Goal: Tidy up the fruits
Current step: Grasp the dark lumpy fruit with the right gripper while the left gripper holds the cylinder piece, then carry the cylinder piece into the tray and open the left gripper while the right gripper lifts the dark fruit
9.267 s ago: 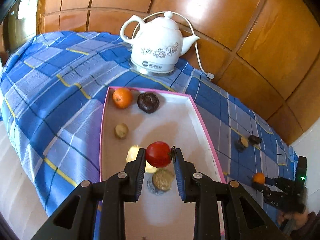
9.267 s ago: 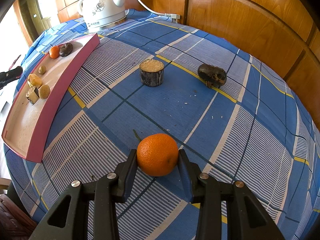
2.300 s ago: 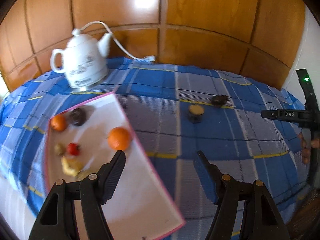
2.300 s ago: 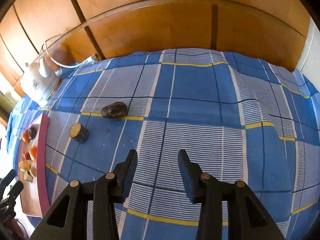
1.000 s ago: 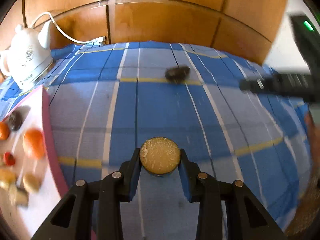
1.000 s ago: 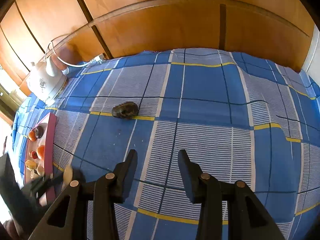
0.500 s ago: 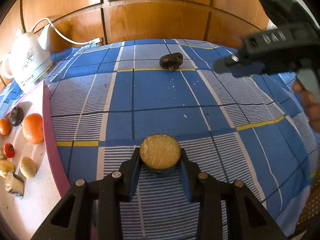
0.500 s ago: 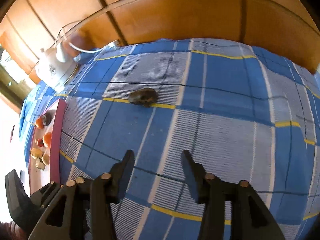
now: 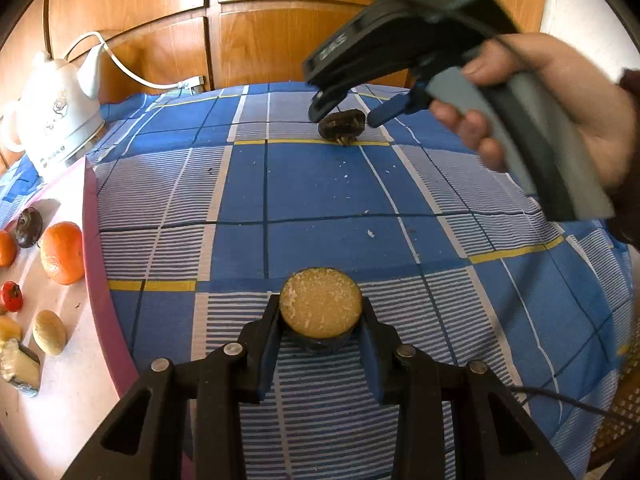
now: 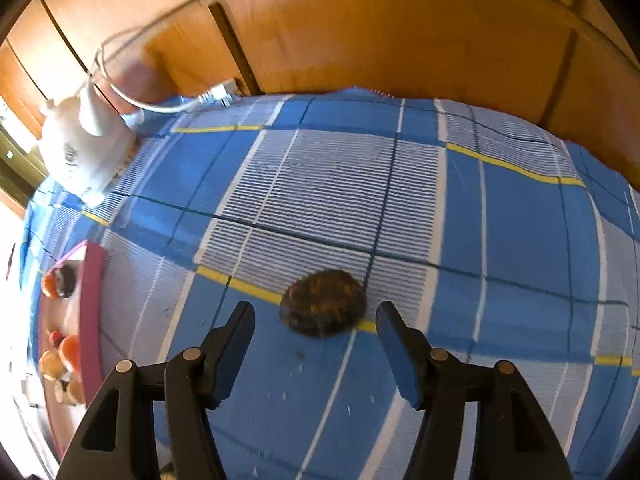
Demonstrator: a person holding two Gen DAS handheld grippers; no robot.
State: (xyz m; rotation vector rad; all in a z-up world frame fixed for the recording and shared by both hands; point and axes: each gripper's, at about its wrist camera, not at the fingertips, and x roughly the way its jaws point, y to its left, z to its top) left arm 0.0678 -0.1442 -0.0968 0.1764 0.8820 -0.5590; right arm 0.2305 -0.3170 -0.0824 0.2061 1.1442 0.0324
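Left wrist view: we are seeing our left gripper [image 9: 320, 322] pinching a dark-skinned fruit slice [image 9: 320, 303] with a pale grainy cut face, lifted near the pink tray [image 9: 96, 240], which we judge to be its destination. Our right gripper [image 10: 316, 322], its jaws just having been opening with nothing between them, is hovering spread before the mottled brown fruit [image 10: 323, 303], which is lying on the checked cloth [image 10: 520, 240] well apart from that tray.

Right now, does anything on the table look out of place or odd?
Yes. A dark, shrivelled fruit lies alone on the checked cloth, outside the pink tray where the other fruits lie. Small pale crumbs are scattered on the cloth.
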